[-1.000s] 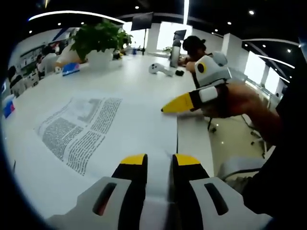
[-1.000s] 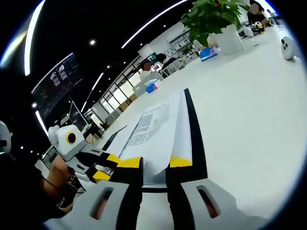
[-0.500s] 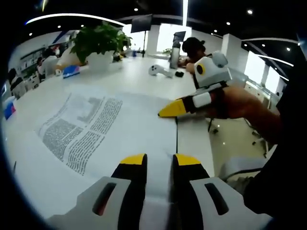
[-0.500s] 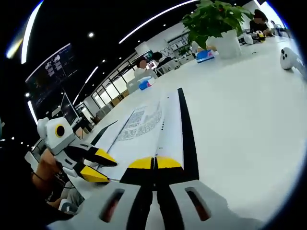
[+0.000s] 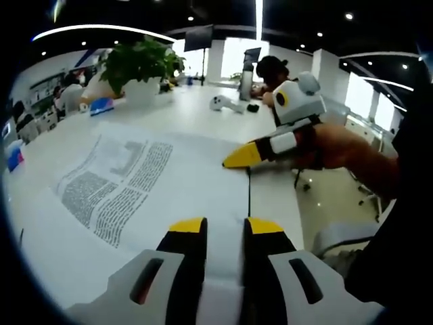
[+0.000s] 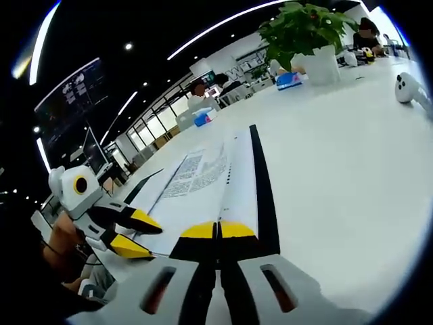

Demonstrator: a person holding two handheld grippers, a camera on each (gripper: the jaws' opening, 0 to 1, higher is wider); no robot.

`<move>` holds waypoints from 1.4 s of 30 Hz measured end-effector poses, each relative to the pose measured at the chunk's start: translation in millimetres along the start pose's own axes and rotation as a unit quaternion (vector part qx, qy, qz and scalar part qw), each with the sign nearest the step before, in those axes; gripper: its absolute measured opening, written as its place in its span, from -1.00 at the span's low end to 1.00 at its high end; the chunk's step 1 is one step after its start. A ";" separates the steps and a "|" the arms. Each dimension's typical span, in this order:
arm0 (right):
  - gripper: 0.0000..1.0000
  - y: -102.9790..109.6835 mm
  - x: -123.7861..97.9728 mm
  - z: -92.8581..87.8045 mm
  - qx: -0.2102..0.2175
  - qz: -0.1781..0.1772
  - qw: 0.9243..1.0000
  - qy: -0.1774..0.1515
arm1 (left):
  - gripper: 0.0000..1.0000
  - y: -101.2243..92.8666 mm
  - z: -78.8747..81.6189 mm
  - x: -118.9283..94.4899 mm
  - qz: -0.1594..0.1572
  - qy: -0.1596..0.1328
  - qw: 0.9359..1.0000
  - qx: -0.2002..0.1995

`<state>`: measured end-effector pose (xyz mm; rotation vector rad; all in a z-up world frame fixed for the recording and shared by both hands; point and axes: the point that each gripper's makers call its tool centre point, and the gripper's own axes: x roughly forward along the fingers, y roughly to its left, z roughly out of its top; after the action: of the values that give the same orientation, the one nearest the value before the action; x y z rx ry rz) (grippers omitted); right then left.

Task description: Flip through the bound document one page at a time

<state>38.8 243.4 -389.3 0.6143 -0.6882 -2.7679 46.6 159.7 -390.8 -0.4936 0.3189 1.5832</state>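
The bound document [image 5: 115, 183] lies open on the white table, a page of printed columns facing up. In the right gripper view its black spine strip [image 6: 262, 189] runs along the page's right side. My right gripper [image 6: 218, 230] is shut on the near edge of the top page [image 6: 203, 179]. It enters the left gripper view from the right, its yellow tip [image 5: 242, 156] closed at the page's right edge. My left gripper [image 5: 225, 227] hovers open over the near part of the page, and its spread yellow jaws [image 6: 132, 235] also appear low on the left.
A potted plant [image 5: 139, 61] in a white pot, a blue box [image 5: 100, 101] and a white controller [image 5: 226, 100] sit farther back on the table [image 6: 338, 156]. A person [image 5: 270, 68] sits at the far end. The table edge falls away on the right, beside a chair [image 5: 338, 237].
My right gripper's jaws, open around the page edge a second ago, have closed on it. The left gripper has stayed open and nearly still.
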 end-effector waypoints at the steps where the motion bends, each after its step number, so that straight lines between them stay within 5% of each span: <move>1: -0.98 -0.4 0.0 0.1 0.001 -0.001 1.000 0.000 | -0.51 0.0 1.5 -1.6 0.007 -0.002 1.000 0.004; 4: -0.98 -0.6 1.2 -0.2 -0.012 -0.009 1.000 0.000 | -0.49 -0.9 3.1 -7.8 0.018 -0.012 1.000 0.022; 12: -0.98 -3.1 2.8 0.7 -0.013 -0.017 1.000 0.000 | -0.45 -11.6 12.9 -39.9 -0.002 -0.042 0.999 -0.012; 20: -0.98 -2.6 2.9 0.0 -0.008 -0.019 1.000 0.001 | -0.45 -10.1 -6.8 -80.5 0.024 -0.060 0.997 -0.035; 29: -0.98 -1.6 3.2 -0.6 -0.016 -0.026 1.000 0.001 | -0.45 26.0 -34.6 -133.3 0.106 -0.077 0.988 -0.087; 42: -0.97 -0.6 2.8 -0.9 -0.023 -0.035 0.999 -0.005 | -0.41 48.5 -72.7 -195.5 0.193 -0.092 0.968 -0.132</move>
<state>36.6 242.6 -391.3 0.6281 -0.6156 -2.8443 11.5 -49.4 -361.6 -0.5032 0.0610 2.0523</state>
